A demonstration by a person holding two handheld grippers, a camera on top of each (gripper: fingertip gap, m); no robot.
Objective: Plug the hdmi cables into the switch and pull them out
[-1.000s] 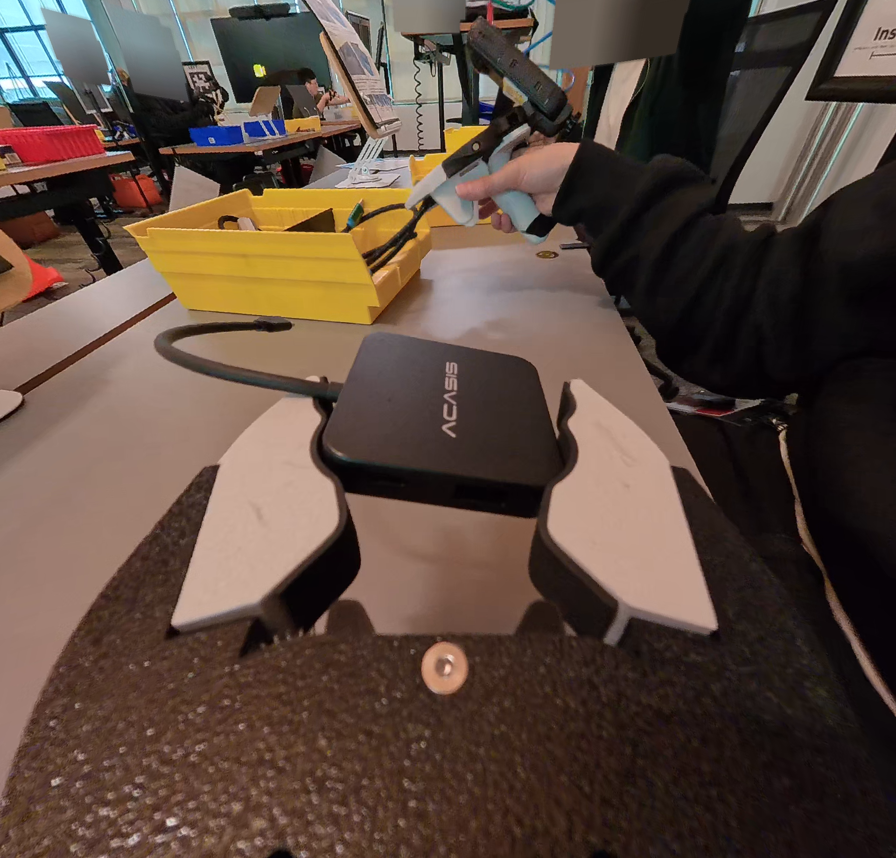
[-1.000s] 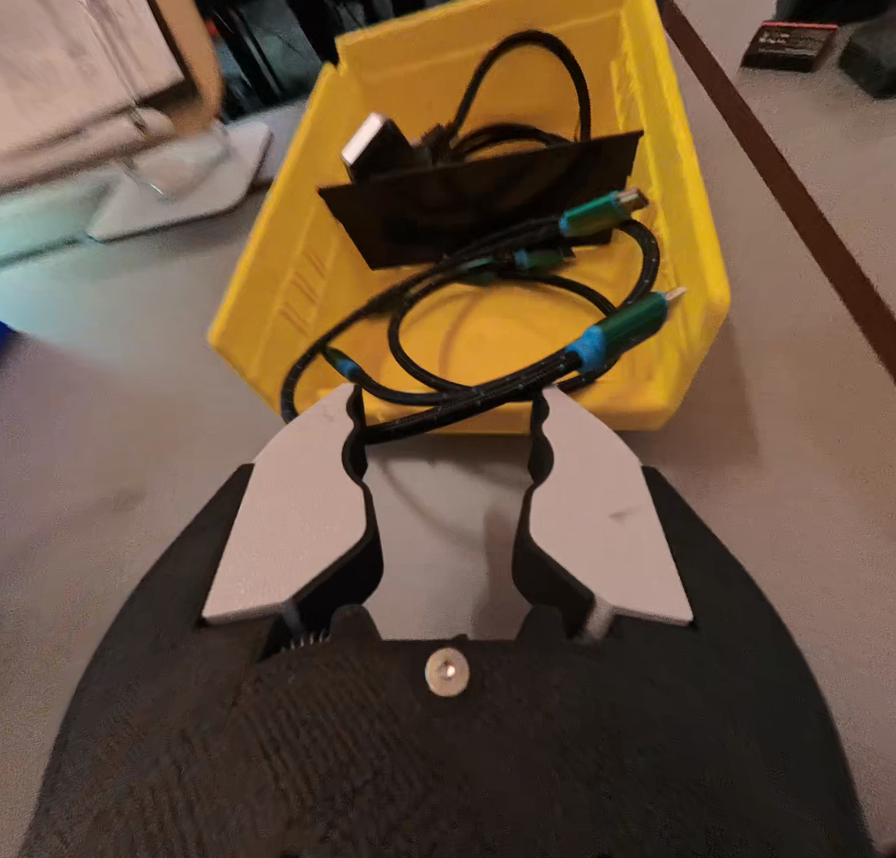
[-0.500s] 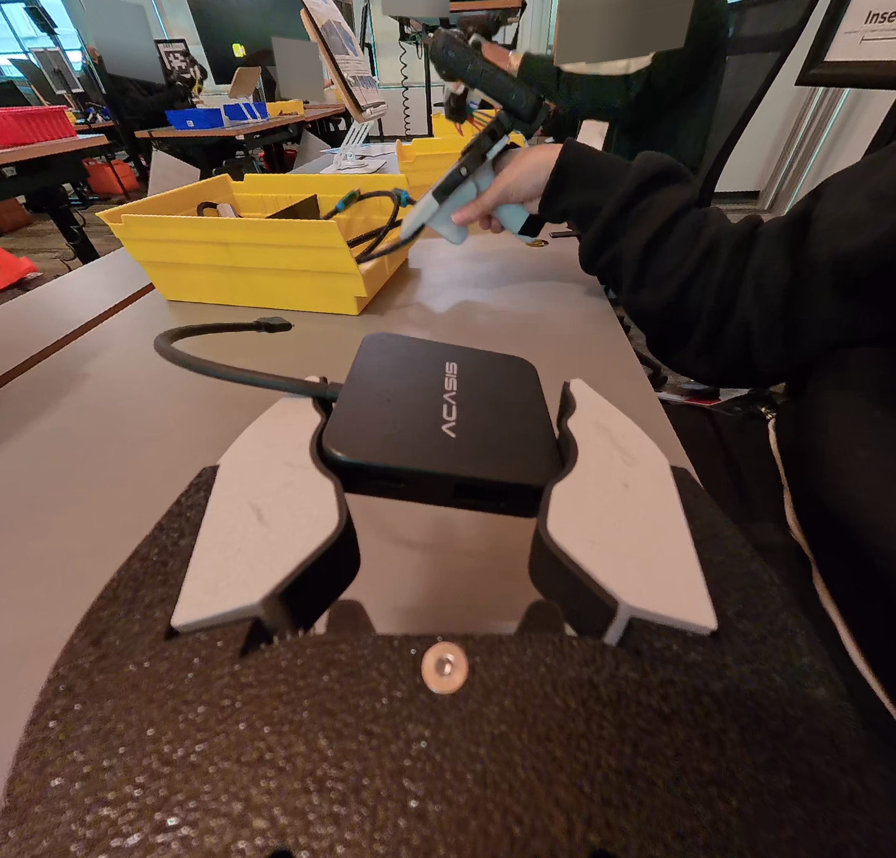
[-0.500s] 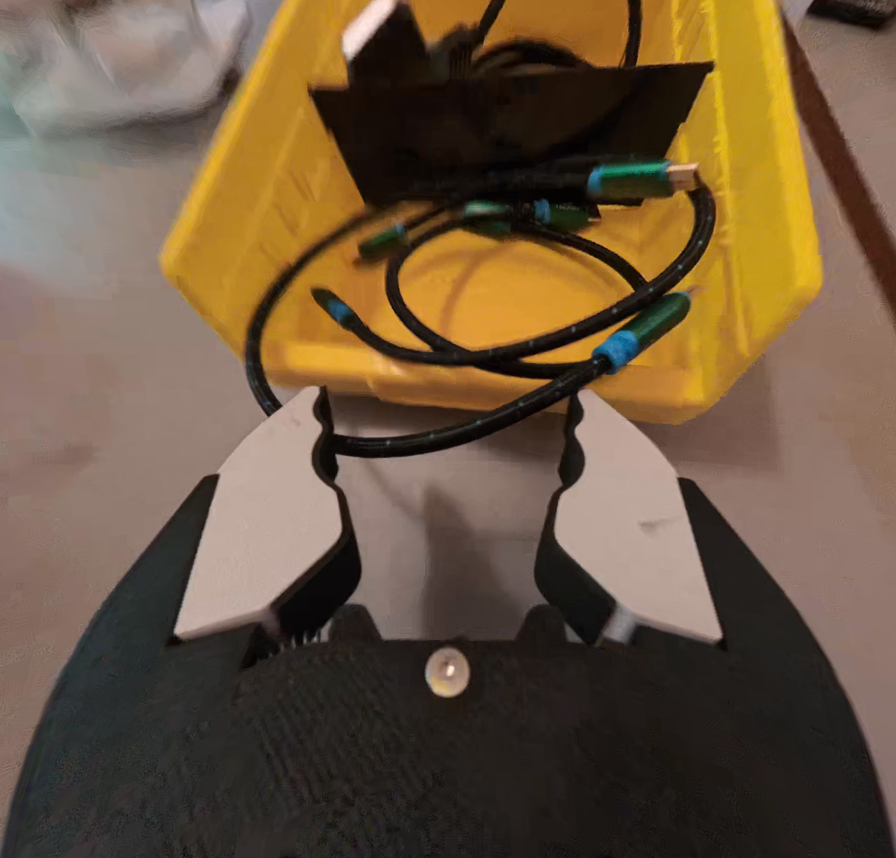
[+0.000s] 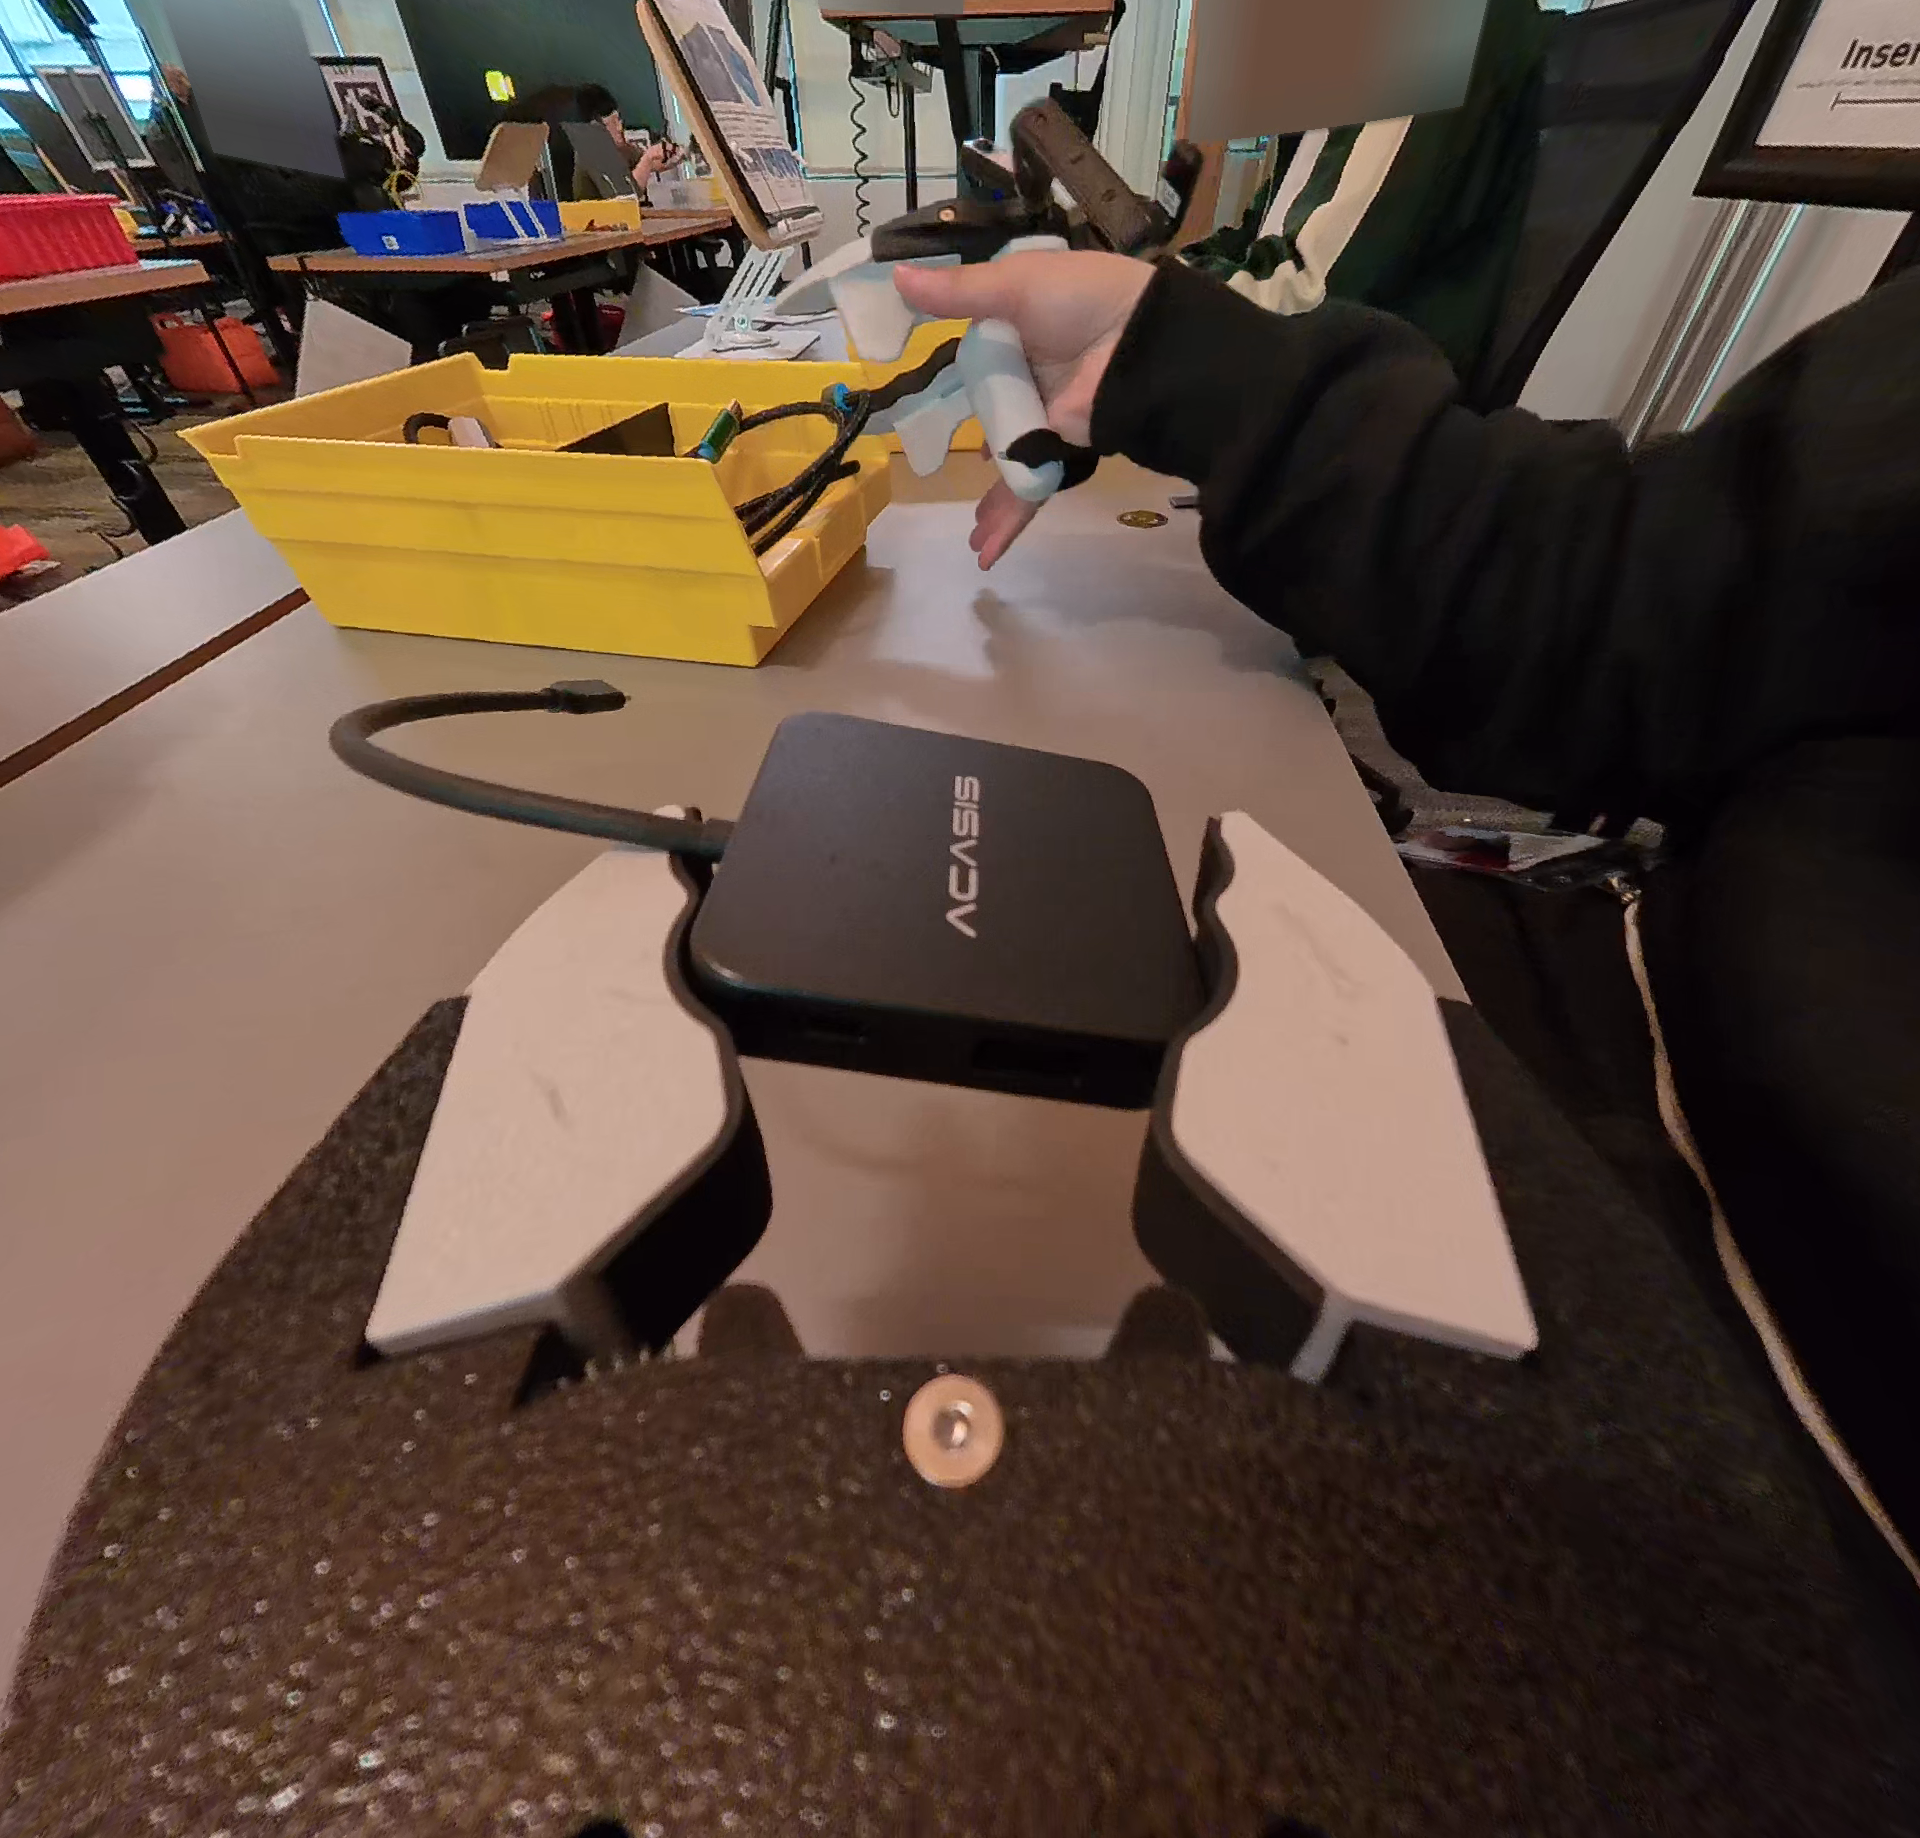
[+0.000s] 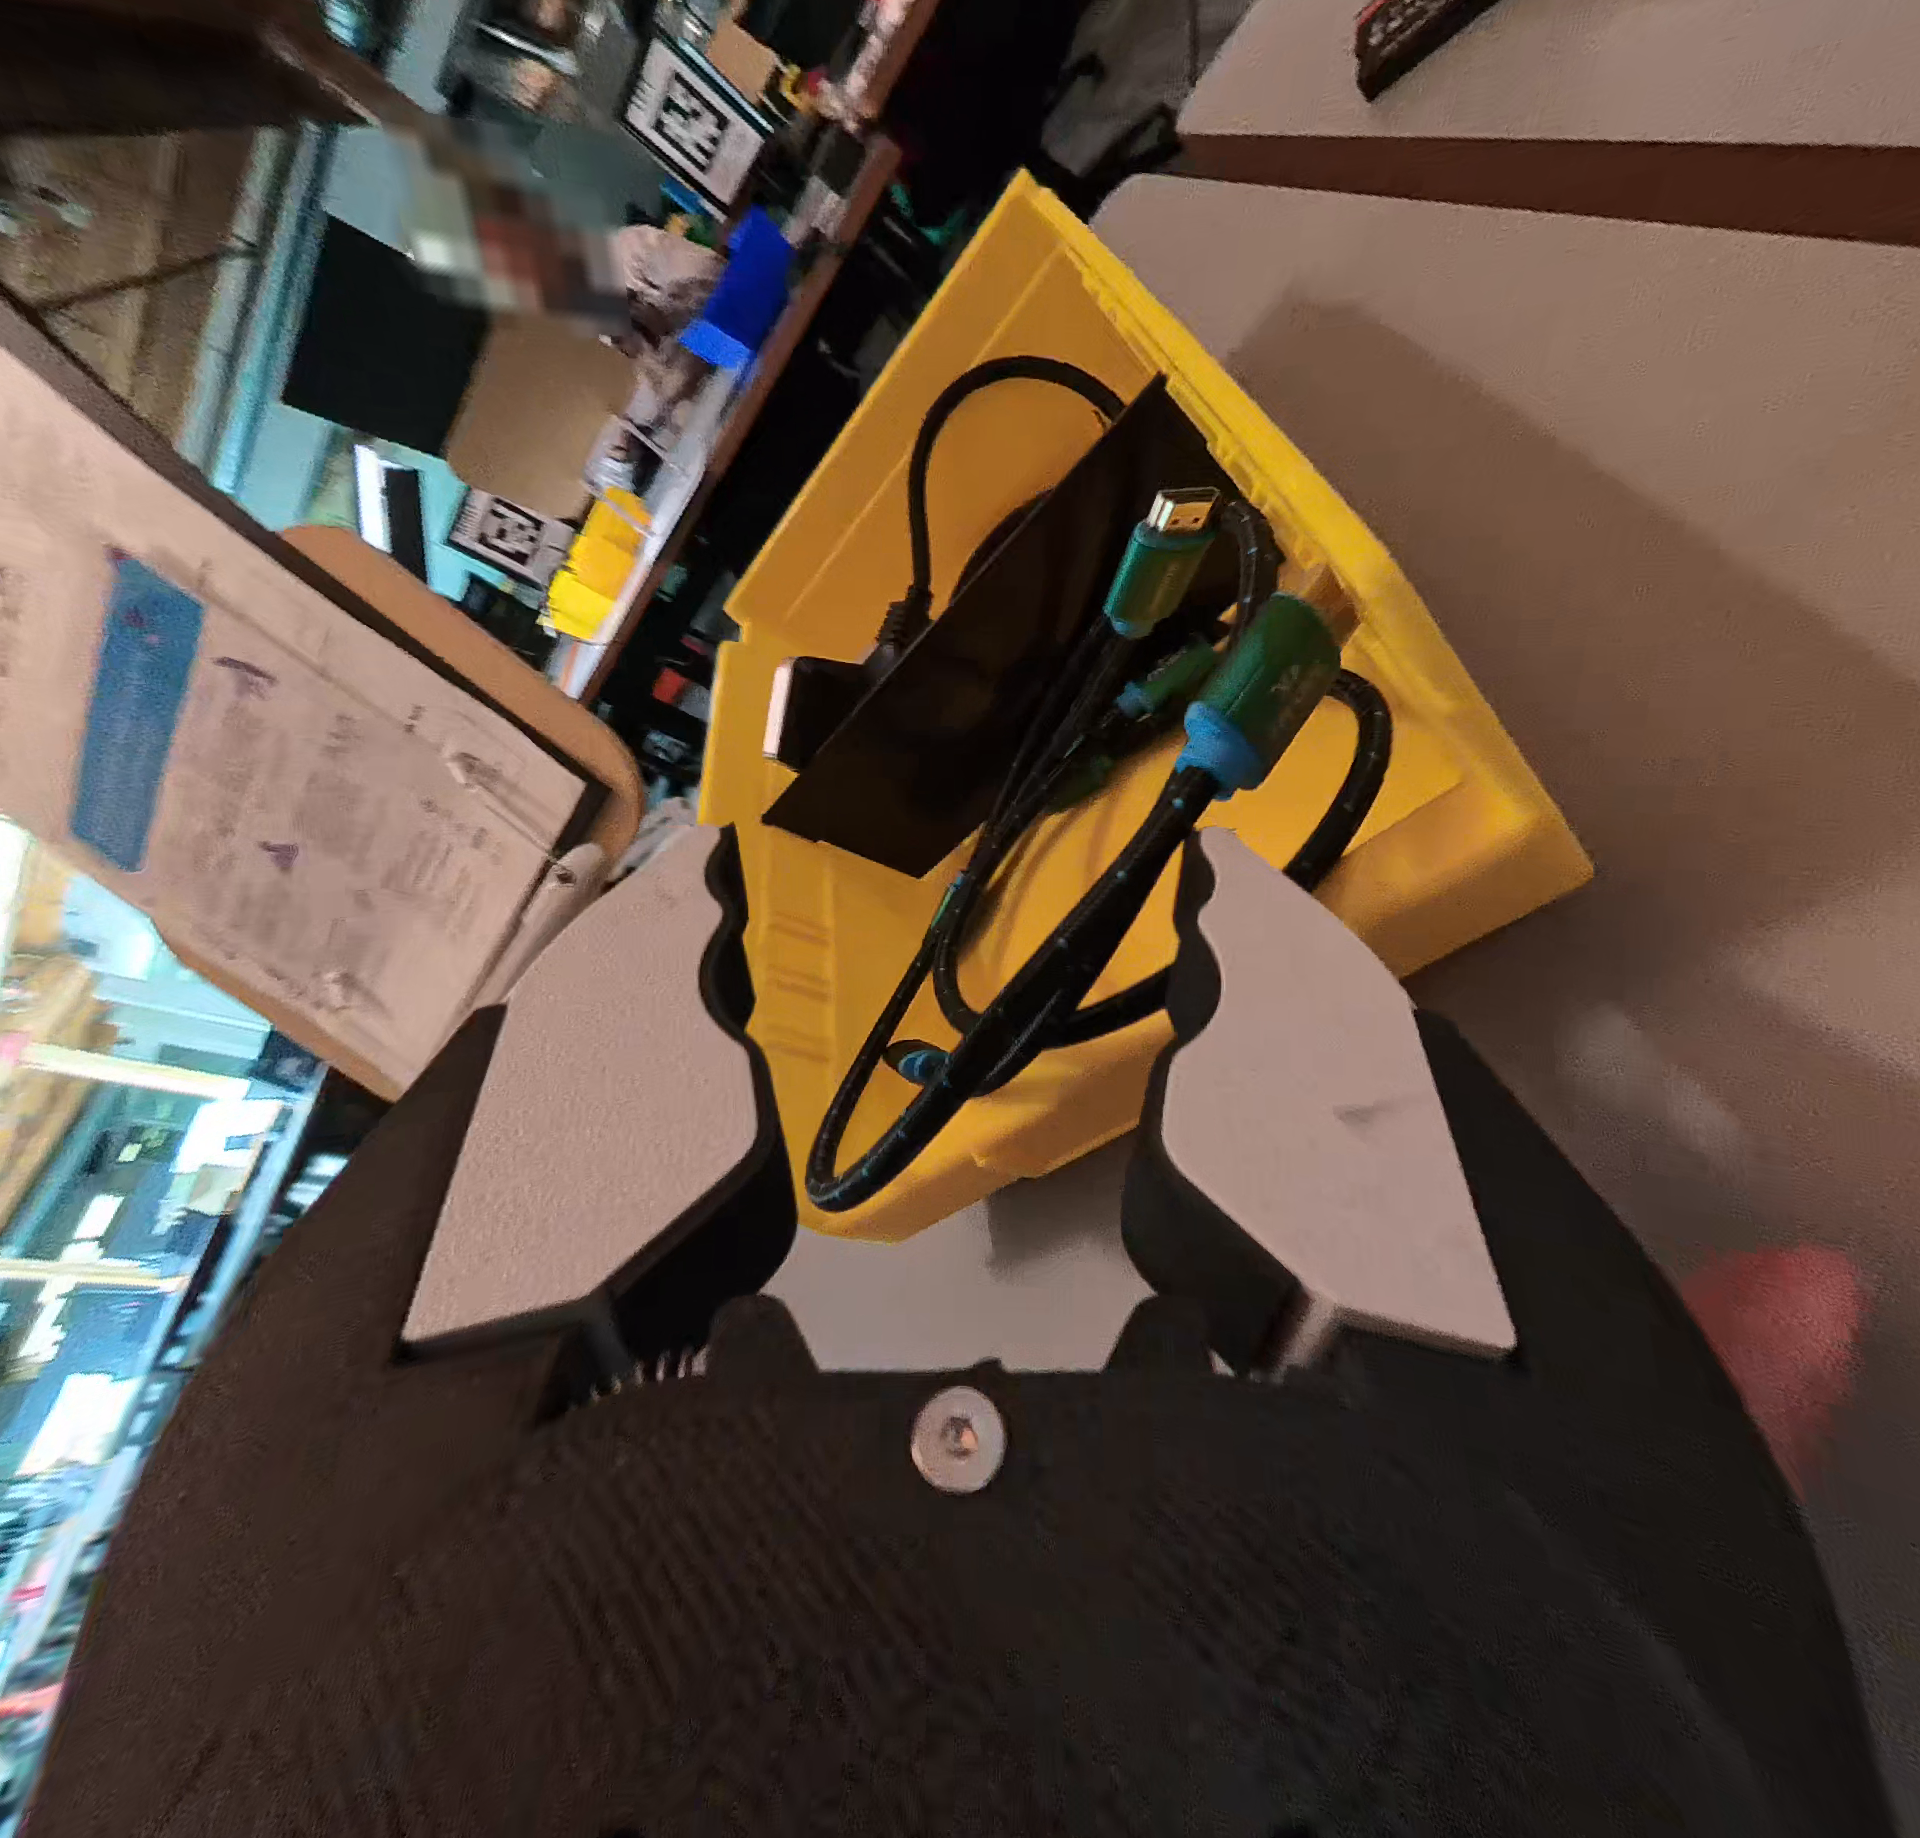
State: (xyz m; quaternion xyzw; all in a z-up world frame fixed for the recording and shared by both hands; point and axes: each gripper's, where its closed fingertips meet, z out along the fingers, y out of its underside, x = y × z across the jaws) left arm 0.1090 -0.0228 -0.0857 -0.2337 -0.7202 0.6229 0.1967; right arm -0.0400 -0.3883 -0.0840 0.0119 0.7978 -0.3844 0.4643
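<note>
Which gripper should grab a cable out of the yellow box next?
Probably the right gripper: it is open over the yellow bin beside a green-ended HDMI cable. The left gripper is busy clamping the black switch.

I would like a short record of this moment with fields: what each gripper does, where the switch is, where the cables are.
left gripper: shut on the flat black square switch, which rests on the grey table
switch ports: two slots on the near side, both empty
switch lead: short black cable, its plug lying free on the table
right gripper: open, tilted over the yellow plastic bin, holding nothing
HDMI cables: black braided, green plugs, coiled in the bin
</note>
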